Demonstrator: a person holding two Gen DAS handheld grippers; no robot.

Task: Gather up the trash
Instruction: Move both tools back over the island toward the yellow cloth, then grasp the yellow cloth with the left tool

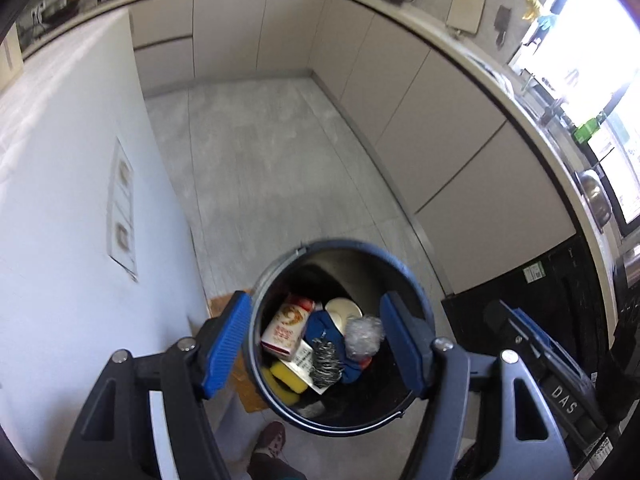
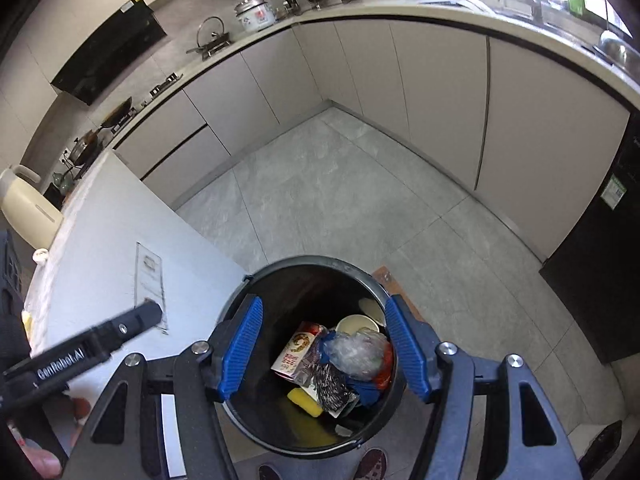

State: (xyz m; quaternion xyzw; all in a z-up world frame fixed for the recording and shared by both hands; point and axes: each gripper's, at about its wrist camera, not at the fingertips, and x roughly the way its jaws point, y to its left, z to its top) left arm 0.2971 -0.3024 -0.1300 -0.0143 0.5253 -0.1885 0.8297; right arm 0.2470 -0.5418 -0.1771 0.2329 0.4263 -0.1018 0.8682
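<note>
**Both claws released above the open bin**

The trash bin [image 1: 338,364] stood upright on the grey tiled floor [image 1: 272,152], its round mouth facing straight up toward both cameras, its long axis vertical. It sat close beside the corner of the white worktop [image 1: 72,208], with a brown mat [image 1: 248,384] under its base on that side.

Inside lay a red-and-white carton [image 1: 286,328], tilted with its long side running from the bin's near wall up toward the far wall. Beside it were a pale round cup [image 1: 343,310], a crumpled clear plastic wad [image 1: 362,336], a blue cloth [image 1: 324,328], a striped silver wrapper [image 1: 326,364] and a yellow sponge [image 1: 286,380] near the lower rim. The pieces overlapped and touched one another.

The left claw [image 1: 316,346] hung over the bin with its blue pads spread apart and nothing between them; one pad lay outside the rim on the worktop side, the other over the opposite edge. The right claw [image 2: 326,350] was likewise released and empty, its pads framing the bin's mouth. In the right wrist view the left tool's black body [image 2: 80,350] reached in from the worktop side.

Beyond the bin the floor was open up to the beige cabinet fronts [image 2: 400,68] that wrapped the corner. A dark appliance [image 2: 600,264] stood at the right. A person's shoes [image 2: 370,464] showed just below the bin.
</note>
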